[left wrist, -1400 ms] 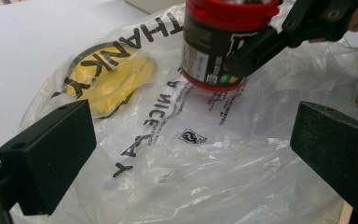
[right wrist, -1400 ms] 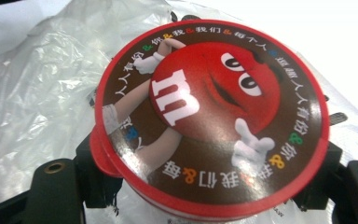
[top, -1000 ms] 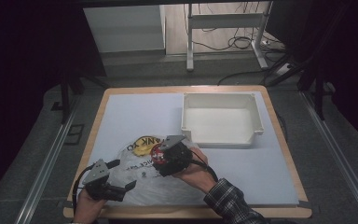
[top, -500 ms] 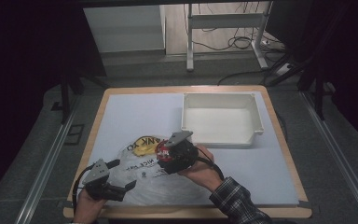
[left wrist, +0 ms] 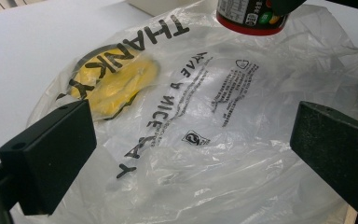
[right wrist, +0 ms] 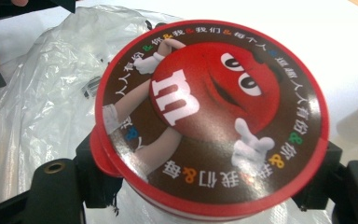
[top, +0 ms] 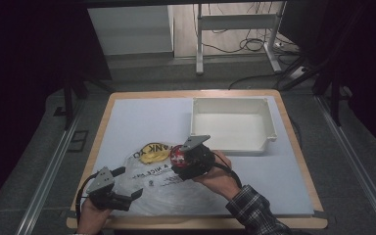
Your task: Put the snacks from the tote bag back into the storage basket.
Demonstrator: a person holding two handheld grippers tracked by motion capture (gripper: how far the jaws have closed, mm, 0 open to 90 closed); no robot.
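Candy tub [right wrist: 212, 119], red-lidded, sits clamped between the jaws of the right gripper [top: 188, 159], lifted just above the plastic bag [top: 149, 183]. The left gripper [top: 110, 188], jaws wide apart, rests at the bag's near edge, touching nothing between them. A white bin [top: 232, 125] stands beyond the right gripper on the table [top: 127, 122].

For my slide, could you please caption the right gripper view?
Right gripper shut on a red-lidded candy tub, held above a clear plastic bag on the white table.
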